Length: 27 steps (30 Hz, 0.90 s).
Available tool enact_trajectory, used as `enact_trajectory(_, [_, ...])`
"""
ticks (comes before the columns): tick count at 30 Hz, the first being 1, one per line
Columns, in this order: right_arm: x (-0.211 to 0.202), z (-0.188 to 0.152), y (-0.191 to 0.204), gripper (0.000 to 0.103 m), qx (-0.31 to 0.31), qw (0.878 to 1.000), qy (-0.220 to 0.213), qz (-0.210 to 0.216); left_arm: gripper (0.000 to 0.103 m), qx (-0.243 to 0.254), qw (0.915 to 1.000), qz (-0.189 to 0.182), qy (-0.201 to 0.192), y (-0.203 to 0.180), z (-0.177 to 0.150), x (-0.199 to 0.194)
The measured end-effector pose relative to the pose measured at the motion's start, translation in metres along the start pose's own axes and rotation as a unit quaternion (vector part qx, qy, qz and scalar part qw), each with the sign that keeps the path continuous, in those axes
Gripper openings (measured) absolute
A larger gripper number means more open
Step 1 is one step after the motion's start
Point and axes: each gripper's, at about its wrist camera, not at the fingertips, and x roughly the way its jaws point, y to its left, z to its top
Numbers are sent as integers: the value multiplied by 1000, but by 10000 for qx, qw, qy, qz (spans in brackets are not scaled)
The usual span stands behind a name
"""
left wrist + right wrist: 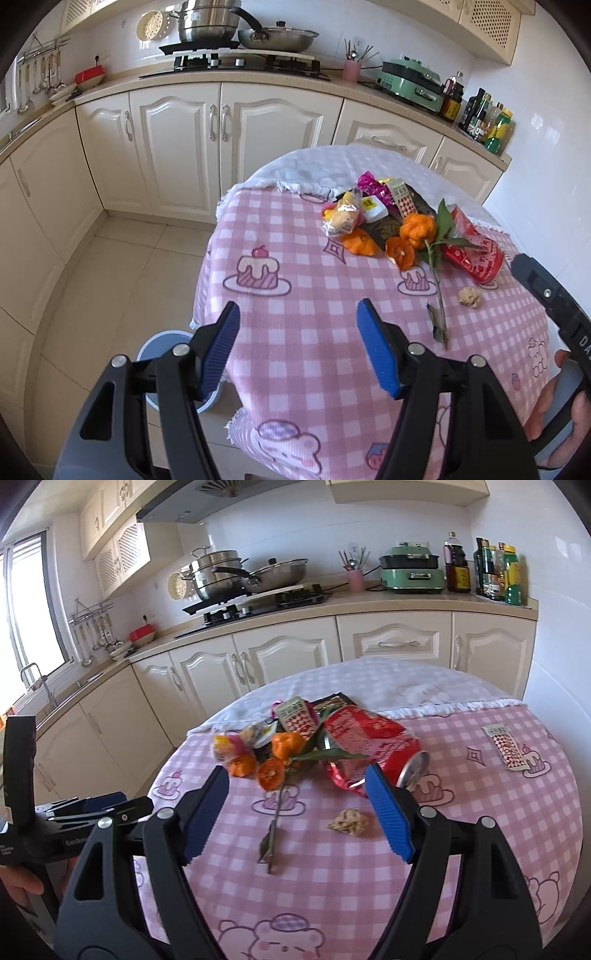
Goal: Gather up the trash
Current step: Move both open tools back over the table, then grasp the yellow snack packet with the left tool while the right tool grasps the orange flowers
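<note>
So both tools, left tool (297, 354) and right tool (295, 812), hang open and empty over the pink checked worktop (295, 258), where the trash pile with a crushed red can (373, 746) sits.

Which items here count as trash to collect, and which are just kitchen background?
For the job:
crushed red can
orange peels
leafy twig
crumpled paper ball
snack wrappers
lone wrapper
blue bin

Lying about:
wok
steamer pot
green appliance
bottles
pink utensil cup
</note>
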Motion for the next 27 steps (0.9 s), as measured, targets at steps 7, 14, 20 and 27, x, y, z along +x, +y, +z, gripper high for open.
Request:
enact_trajectory(7, [6, 5, -22, 78, 129, 9995, 38, -303, 64, 45, 10000, -27, 32, 2, 19, 20])
enact_trajectory(14, [9, 9, -44, 78, 236, 9980, 87, -579, 64, 9, 10000, -69, 29, -5, 35, 43])
enact_trajectory(20, [13, 13, -54, 78, 313, 9972, 103, -671, 64, 158, 9996, -210, -113, -20, 48, 57])
enact_trajectory(27, [19, 14, -52, 78, 285, 9975, 138, -627, 64, 638, 9972, 156, -364, -48, 66, 79])
